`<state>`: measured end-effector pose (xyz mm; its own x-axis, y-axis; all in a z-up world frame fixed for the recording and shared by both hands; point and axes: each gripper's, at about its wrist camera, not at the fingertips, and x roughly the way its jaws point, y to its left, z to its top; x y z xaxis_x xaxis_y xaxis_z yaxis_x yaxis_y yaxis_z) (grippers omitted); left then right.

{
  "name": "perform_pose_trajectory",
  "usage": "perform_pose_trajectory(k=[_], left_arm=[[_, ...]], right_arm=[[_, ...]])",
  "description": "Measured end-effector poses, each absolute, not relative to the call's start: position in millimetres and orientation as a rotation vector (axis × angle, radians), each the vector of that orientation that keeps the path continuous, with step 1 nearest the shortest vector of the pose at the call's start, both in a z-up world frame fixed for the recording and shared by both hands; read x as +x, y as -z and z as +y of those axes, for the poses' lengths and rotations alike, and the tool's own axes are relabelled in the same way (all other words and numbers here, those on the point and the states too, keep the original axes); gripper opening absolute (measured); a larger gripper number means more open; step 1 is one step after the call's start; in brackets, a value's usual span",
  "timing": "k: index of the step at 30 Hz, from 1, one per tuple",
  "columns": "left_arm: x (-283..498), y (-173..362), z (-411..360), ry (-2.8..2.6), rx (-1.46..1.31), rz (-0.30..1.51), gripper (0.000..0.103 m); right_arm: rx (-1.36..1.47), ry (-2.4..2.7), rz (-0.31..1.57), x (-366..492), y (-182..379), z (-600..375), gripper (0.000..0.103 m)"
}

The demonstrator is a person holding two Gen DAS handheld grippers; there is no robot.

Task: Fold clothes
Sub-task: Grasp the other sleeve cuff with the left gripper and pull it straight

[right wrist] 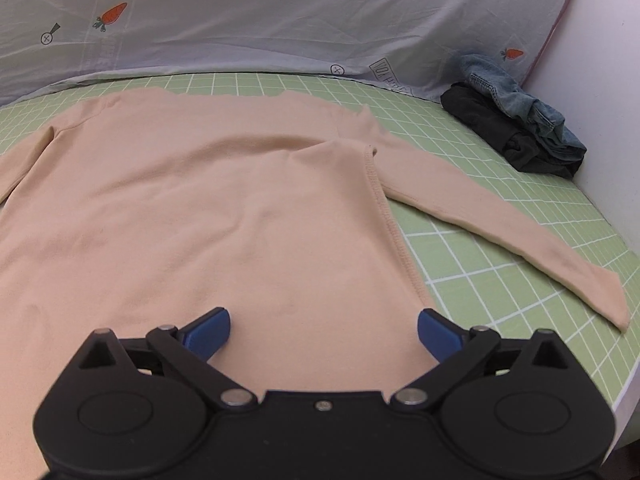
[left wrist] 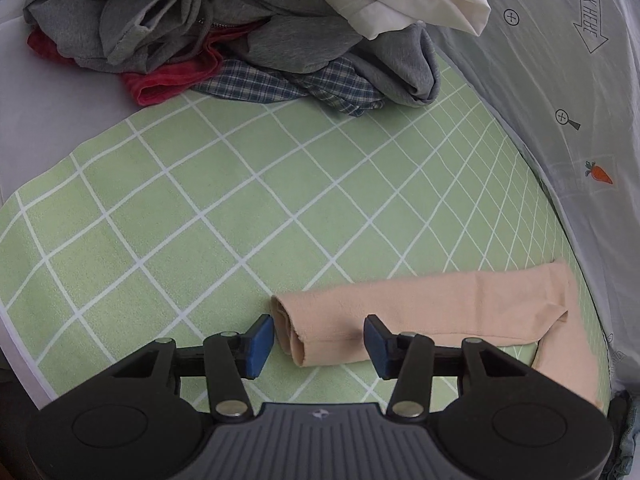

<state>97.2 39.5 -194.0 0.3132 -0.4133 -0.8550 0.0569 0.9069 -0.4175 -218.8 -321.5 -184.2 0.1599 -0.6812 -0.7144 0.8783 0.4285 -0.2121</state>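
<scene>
Peach long-sleeve top [right wrist: 208,208] lies flat on green grid mat [right wrist: 500,248], right under your grippers. Your left gripper [left wrist: 318,340]: blue pads apart, straddling cuff end of sleeve [left wrist: 420,308], not pressing it. Your right gripper [right wrist: 324,332]: jaws spread wide over hem, nothing held. Farther off: pile of grey, red, plaid, white clothes [left wrist: 224,40]; folded denim and dark garment [right wrist: 520,120]; carrot-print sheet [right wrist: 280,20].

Green checked mat [left wrist: 224,208] spread flat, pale printed sheet [left wrist: 560,92] along the mat's far edge with small orange carrots and arrow marks, white surface [left wrist: 48,92] beyond the mat's left edge, white wall [right wrist: 600,40] near the mat's right corner
</scene>
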Motion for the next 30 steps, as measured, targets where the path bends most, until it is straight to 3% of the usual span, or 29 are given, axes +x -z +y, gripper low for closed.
perform_pose_trajectory(k=[2, 4, 6, 17, 20, 25, 30], left_arm=[[100.5, 195.7, 39.7, 0.333, -0.344, 1.22, 0.03], [104.1, 197.0, 39.5, 0.329, -0.339, 1.228, 0.009], [105.5, 193.2, 40.6, 0.349, -0.333, 1.202, 0.006], [66.6, 87.6, 26.8, 0.55, -0.125, 0.627, 0.006], [58.1, 113.7, 16.4, 0.529, 0.013, 0.755, 0.007], [49.3, 188.1, 22.9, 0.463, 0.057, 1.123, 0.008], [39.6, 168.8, 40.9, 0.455, 0.015, 1.03, 0.023]], right_arm=[[0.268, 1.147, 0.847, -217.8, 184.6, -319.6, 0.102], [0.273, 1.153, 0.839, -219.5, 185.3, -318.8, 0.103], [0.265, 1.158, 0.831, -219.9, 186.1, -316.8, 0.103], [0.232, 1.141, 0.774, -226.0, 190.3, -312.2, 0.103], [0.212, 1.131, 0.751, -228.2, 192.5, -309.1, 0.103], [0.223, 1.13, 0.72, -231.5, 194.3, -307.8, 0.103], [0.207, 1.136, 0.705, -232.1, 195.9, -305.2, 0.103]])
